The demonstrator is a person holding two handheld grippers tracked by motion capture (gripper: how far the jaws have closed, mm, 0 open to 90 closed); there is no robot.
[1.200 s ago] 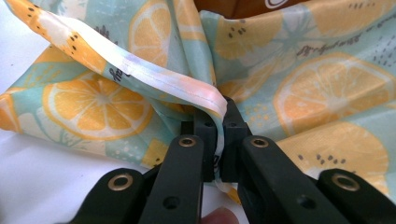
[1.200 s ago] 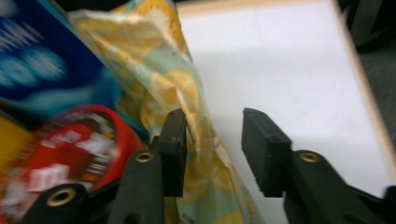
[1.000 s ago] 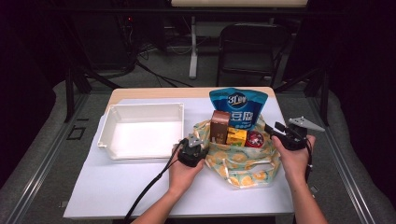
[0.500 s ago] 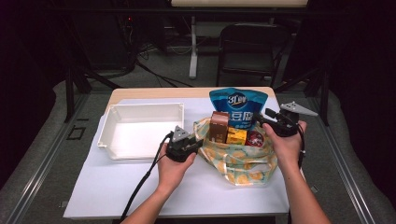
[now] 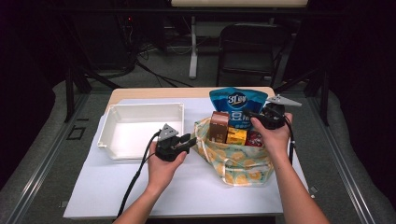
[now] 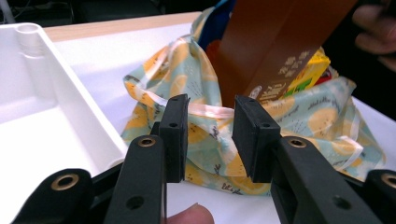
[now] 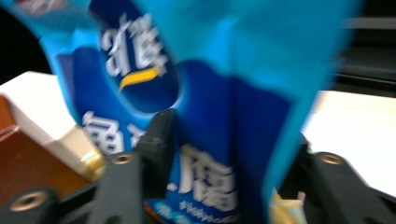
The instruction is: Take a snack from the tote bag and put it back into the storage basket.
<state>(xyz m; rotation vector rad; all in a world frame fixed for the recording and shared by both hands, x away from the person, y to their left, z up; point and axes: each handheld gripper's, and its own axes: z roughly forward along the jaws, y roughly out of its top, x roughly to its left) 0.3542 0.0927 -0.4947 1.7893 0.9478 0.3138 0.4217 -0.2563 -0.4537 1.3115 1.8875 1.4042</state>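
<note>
The blue snack bag (image 5: 238,107) stands upright at the 12 o'clock end of the lemon-print cloth bag (image 5: 233,154), which sits on the white table sheet (image 5: 93,186) right of centre. In the right gripper view the blue snack bag (image 7: 201,116) fills the gap between the two black jaws, one on each side of it, so the right gripper (image 5: 261,117) looks set around its edge; the picture is blurred and I cannot tell whether the jaws have clamped yet. Nothing has left the cloth bag so far: the brown carton (image 5: 218,127), the yellow box (image 5: 236,136) and a red packet (image 5: 254,138) all stand inside it, at about 6 o'clock from the snack bag.

The left gripper (image 5: 187,141) sits at the cloth bag's 9 o'clock rim. In the left gripper view its jaws are spread, empty, with the pale ribbon drawstring (image 6: 210,111) and the lemon-print cloth (image 6: 205,140) lying just beyond them, so it seems poised to steady the bag.

The white tray (image 5: 140,128) lies at 9 o'clock from the cloth bag, bare inside. By my reading the unpacking is at its very start: the first item is being taken, and every item is left to move
</note>
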